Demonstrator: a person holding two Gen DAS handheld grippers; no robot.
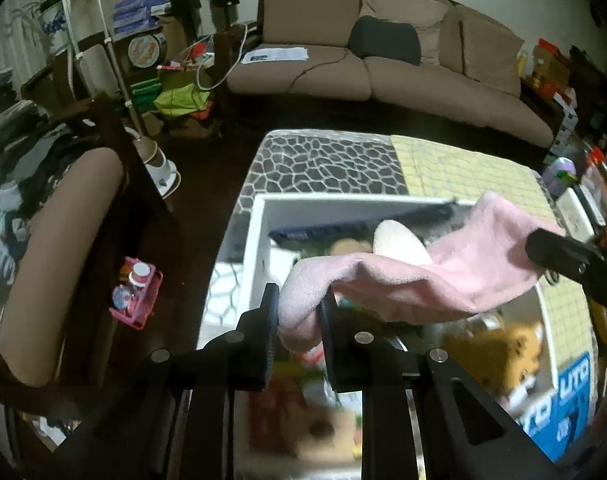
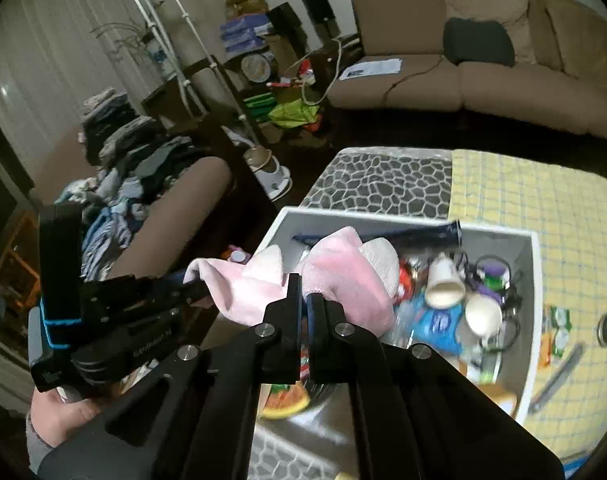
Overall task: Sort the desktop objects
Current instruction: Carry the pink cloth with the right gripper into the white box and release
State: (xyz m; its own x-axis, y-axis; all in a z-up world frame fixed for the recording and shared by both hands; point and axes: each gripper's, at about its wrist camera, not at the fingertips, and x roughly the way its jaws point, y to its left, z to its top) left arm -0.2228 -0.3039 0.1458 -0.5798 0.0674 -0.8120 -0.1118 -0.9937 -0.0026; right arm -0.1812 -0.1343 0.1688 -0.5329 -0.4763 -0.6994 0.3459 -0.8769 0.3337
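Both the left gripper (image 1: 297,312) and right gripper (image 2: 304,296) are pinching a pink cloth (image 1: 415,280) stretched above the already crowded white box (image 1: 259,240), while several items are waiting on the table (image 2: 575,216).

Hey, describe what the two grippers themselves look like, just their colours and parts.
Both are matte black with flat rectangular fingers and silver round bolts. The left gripper, seen from the right wrist, has blue bands around its body and small white lettering. The right gripper has blue lining inside its fingers.
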